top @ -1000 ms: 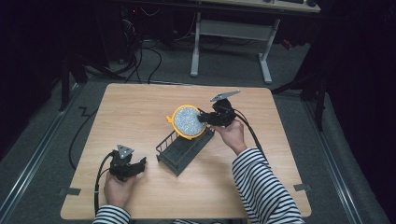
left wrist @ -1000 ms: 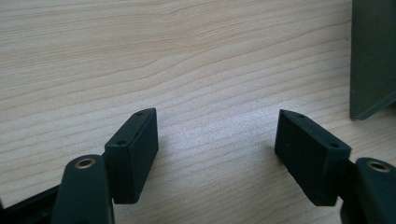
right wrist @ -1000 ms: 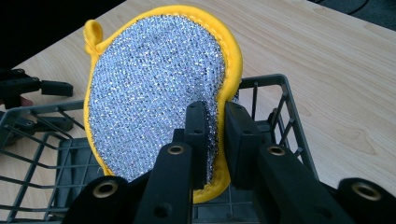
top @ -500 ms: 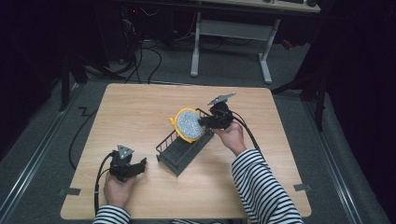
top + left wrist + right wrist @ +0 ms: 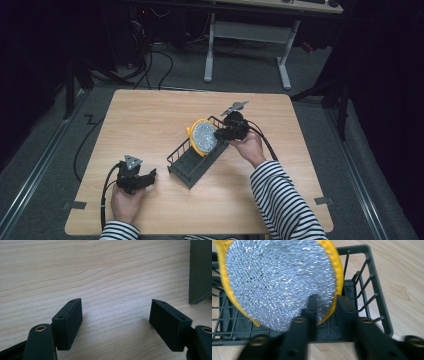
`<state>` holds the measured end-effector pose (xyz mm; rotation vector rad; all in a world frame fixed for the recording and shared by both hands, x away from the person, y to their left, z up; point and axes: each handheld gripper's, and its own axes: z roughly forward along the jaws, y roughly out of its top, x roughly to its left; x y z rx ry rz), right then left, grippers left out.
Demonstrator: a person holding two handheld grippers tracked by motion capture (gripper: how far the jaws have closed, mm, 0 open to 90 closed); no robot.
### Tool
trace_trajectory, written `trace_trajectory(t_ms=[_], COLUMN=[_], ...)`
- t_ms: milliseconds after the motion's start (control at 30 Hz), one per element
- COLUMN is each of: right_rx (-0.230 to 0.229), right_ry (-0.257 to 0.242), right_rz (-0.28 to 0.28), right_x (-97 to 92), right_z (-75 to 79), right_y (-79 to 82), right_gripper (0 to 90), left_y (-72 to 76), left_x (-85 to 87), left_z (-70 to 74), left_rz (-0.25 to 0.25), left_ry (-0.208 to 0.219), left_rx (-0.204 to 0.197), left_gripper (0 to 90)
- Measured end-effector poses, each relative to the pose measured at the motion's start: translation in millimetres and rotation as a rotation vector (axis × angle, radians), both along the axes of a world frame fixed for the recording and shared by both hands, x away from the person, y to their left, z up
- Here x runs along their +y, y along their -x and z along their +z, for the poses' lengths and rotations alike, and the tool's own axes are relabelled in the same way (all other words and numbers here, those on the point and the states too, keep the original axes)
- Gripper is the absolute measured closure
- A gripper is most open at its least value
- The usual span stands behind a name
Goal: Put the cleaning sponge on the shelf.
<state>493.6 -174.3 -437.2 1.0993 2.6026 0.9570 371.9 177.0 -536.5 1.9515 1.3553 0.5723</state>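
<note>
Right claw (image 5: 219, 134) was up at the far end of the rack (image 5: 196, 159), with the rim of the yellow-edged round pad (image 5: 204, 137) sitting between its jaws. Those jaws had just been opening, and in the right gripper view (image 5: 325, 300) they straddled the pad's lower edge pretty loosely, with a visible gap on one side, so it didn't look like a real pinch anymore. That view was blurry though, so I couldn't say if one jaw was touching the yellow trim.

Pad itself (image 5: 279, 282) was standing on edge inside the dark wire rack (image 5: 375, 292), silvery face tilted a bit, leaning among the prongs at that far end. Rack sat roughly mid-surface (image 5: 150, 115), angled diagonally.

Left claw (image 5: 150, 176) was down near the person's edge, resting low over the wood, well apart from the pad and just beside the near corner of the rack. Its jaws were spread wide with nothing between them, just bare wood grain (image 5: 116, 315) in the left gripper view, plus a dark corner of the rack (image 5: 200, 272) off to one side.
</note>
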Motion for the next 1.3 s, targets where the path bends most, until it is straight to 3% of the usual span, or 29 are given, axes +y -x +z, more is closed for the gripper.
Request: trace_trajectory(t_ms=[200,300,433,567,700,1233,1300], right_rx=[-0.041,-0.077,-0.105,-0.134,-0.158,-0.226,-0.237], right_ry=[-0.05,-0.078,-0.151,-0.159,-0.204,-0.233,-0.256], right_rz=[-0.03,-0.048,-0.086,-0.109,-0.143,-0.227,-0.246], right_x=[-8.1,-12.8,-24.3,-35.8,-50.2,-98.6,-106.3], right_z=[8.2,15.8,25.8,33.3,41.0,61.4,62.2], right_y=[9.7,14.0,20.7,28.4,34.2,63.6,68.8], right_gripper=[54.8,53.0,52.4,51.8,51.1,50.6,50.6], left_y=[0.0,-0.1,0.0,0.0,0.0,0.1,0.1], left_x=[0.0,-0.1,-0.2,-0.4,-0.7,-0.9,-0.8], left_z=[0.0,0.0,0.0,0.0,0.0,0.0,0.0], left_rz=[-0.001,-0.003,-0.002,-0.002,-0.002,-0.001,-0.001], left_ry=[0.0,-0.001,-0.002,-0.004,-0.007,-0.009,-0.008], left_rx=[0.0,0.0,0.0,-0.001,-0.001,-0.001,-0.001], left_gripper=[27.2,27.2,27.4,27.5,27.5,27.7,27.7])
